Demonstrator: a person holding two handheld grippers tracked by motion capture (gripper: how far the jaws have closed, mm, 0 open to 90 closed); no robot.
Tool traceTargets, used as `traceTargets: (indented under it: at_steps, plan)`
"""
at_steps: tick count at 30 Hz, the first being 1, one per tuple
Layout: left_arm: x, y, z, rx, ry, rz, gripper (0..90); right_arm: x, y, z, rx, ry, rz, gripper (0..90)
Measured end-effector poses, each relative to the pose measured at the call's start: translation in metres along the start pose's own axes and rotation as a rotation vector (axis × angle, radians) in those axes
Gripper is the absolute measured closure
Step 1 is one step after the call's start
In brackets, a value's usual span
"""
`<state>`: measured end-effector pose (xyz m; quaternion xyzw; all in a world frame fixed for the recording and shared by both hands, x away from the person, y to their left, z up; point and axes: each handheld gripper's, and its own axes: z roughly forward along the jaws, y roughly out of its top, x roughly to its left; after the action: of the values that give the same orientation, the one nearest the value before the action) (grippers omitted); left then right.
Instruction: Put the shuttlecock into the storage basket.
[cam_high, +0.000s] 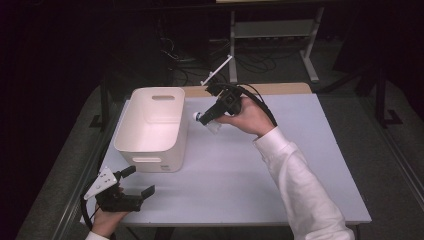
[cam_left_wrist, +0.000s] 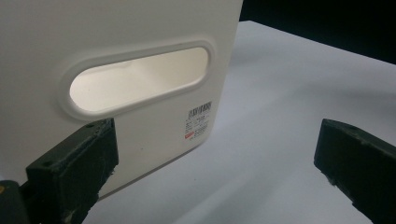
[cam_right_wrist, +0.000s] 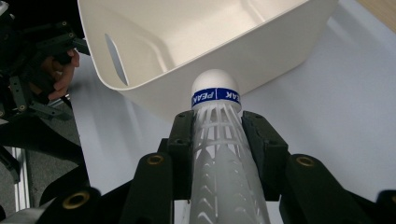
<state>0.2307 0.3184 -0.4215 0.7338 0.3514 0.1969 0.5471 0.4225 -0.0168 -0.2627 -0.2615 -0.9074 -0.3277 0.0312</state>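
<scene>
My right gripper (cam_high: 206, 117) is shut on a white plastic shuttlecock (cam_right_wrist: 219, 140) with a blue band around its cork. It hangs just right of the white bin (cam_high: 155, 125), cork end toward the bin's rim (cam_right_wrist: 154, 95). In the high view the shuttlecock (cam_high: 205, 120) pokes out of the jaws beside the bin's right wall. My left gripper (cam_high: 137, 182) rests at the table's near left corner, jaws open and empty. In its own view the left gripper (cam_left_wrist: 215, 172) faces the bin's near end wall (cam_left_wrist: 140, 84) with its handle slot.
The pale table (cam_high: 280, 170) stretches right of the bin and in front of it. A white-sleeved forearm (cam_high: 300, 180) crosses the right side. Beyond the far edge stand a white shelf frame (cam_high: 272, 30) and cables on a dark floor.
</scene>
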Motion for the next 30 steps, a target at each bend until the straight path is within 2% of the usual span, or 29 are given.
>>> traceTargets:
  at_steps: [12, 19, 20, 26, 30]
  plan:
    - [0.000, 0.000, 0.000, 0.001, -0.001, -0.007, 0.0, 0.009, 0.015, 0.003, -0.003, 0.006, -0.018, 64.3]
    - [0.001, 0.000, 0.000, 0.001, 0.001, 0.009, 0.0, 0.012, 0.022, 0.006, -0.004, 0.018, -0.019, 64.2]
    - [-0.001, 0.000, 0.000, 0.001, 0.000, -0.016, 0.0, 0.012, 0.023, 0.007, -0.006, 0.017, -0.024, 64.2]
    - [-0.001, 0.000, 0.000, -0.006, -0.001, -0.023, 0.0, 0.016, 0.029, 0.011, -0.004, 0.027, -0.027, 64.2]
    - [0.000, 0.000, 0.000, 0.002, -0.002, -0.011, 0.0, 0.021, 0.034, 0.015, -0.002, 0.038, -0.039, 64.2]
